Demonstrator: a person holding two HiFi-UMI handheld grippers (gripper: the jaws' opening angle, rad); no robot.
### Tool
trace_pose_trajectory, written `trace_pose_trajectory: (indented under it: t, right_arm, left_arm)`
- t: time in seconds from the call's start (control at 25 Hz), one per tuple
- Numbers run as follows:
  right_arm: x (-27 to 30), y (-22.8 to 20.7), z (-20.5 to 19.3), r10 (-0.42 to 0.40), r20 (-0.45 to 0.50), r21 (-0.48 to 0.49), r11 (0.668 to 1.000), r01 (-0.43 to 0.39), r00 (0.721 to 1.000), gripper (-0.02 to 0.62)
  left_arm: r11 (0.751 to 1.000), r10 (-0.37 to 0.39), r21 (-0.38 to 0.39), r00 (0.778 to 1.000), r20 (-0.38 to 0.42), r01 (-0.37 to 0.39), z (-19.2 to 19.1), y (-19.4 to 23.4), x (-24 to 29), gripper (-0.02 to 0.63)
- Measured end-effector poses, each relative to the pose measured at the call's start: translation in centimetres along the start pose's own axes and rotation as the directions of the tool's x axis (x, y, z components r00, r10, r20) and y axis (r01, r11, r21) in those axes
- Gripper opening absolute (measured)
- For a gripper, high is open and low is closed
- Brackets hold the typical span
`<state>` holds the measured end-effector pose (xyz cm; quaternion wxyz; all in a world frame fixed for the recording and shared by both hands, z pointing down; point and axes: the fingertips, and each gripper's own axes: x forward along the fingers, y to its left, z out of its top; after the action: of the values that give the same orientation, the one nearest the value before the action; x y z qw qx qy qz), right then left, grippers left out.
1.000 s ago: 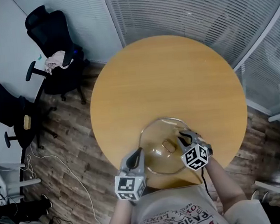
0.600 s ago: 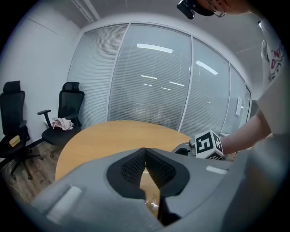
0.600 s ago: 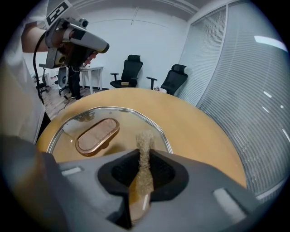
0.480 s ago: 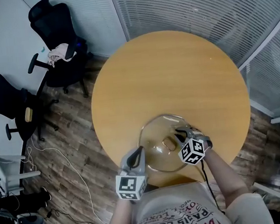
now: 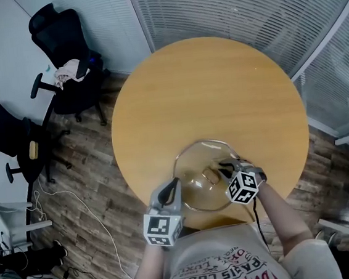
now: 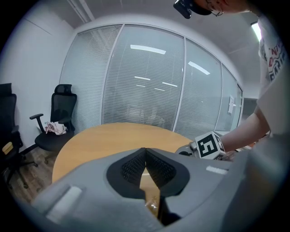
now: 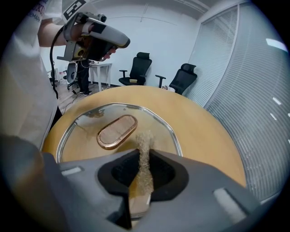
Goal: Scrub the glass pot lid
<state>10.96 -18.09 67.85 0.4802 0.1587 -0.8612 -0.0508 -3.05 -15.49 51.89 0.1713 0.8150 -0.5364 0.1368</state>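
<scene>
An office room with slatted blinds (image 5: 241, 5), two black chairs (image 5: 64, 36) and a round wooden table (image 5: 206, 83). The glass lid (image 5: 192, 162) lies flat on the table close to the person's edge, with its copper-coloured handle (image 7: 117, 131) on top.

The right claw (image 7: 144, 156) is clamped on a strip of tan scrub pad (image 7: 144, 142), whose tip points at the glass just beside the handle. The left claw (image 6: 145, 152) has its jaws together with nothing clearly between them. It hangs by the lid's near-left rim and doesn't seem to touch it.

Since nothing pins the lid, a firm stroke could probably skate it toward the nearby table edge. The thin pad may also fold or slip out.

Compared with a second ago, the right claw sits slightly nearer the handle, while the left has kept its place.
</scene>
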Motion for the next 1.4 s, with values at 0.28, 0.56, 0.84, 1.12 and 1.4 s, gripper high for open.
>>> trace_pose_trajectory:
  t: [0.28, 0.56, 0.84, 1.12, 1.4]
  right_arm:
    - [-0.2, 1.2, -0.7, -0.059, -0.052, -0.014, 0.998, 0.059, 0.997, 0.063]
    - [-1.3, 2.8, -1.2, -0.087, -0.108, -0.003, 0.996, 0.087, 0.990, 0.063]
    - [-2.1, 4.5, -2.1, -0.107, -0.173, 0.056, 0.991, 0.118, 0.979, 0.064]
    - [-2.7, 6.3, -2.4, -0.162, -0.248, 0.098, 0.977, 0.191, 0.955, 0.064]
    - [-2.7, 8.2, -1.8, -0.187, -0.301, 0.151, 0.959, 0.240, 0.935, 0.064]
  left_arm:
    - [0.999, -0.048, 0.010, 0.999, -0.016, 0.048, -1.0, -0.4, -0.8, 0.008]
    - [0.994, -0.106, 0.029, 0.994, 0.016, 0.106, 0.1, -1.1, -2.1, 0.008]
    - [0.988, -0.147, 0.041, 0.989, 0.031, 0.146, 0.3, -1.3, -3.2, 0.008]
    - [0.980, -0.196, 0.036, 0.980, 0.037, 0.195, 0.0, -1.8, -4.2, 0.008]
    - [0.973, -0.229, 0.048, 0.973, 0.030, 0.228, -0.5, -1.3, -5.6, 0.008]
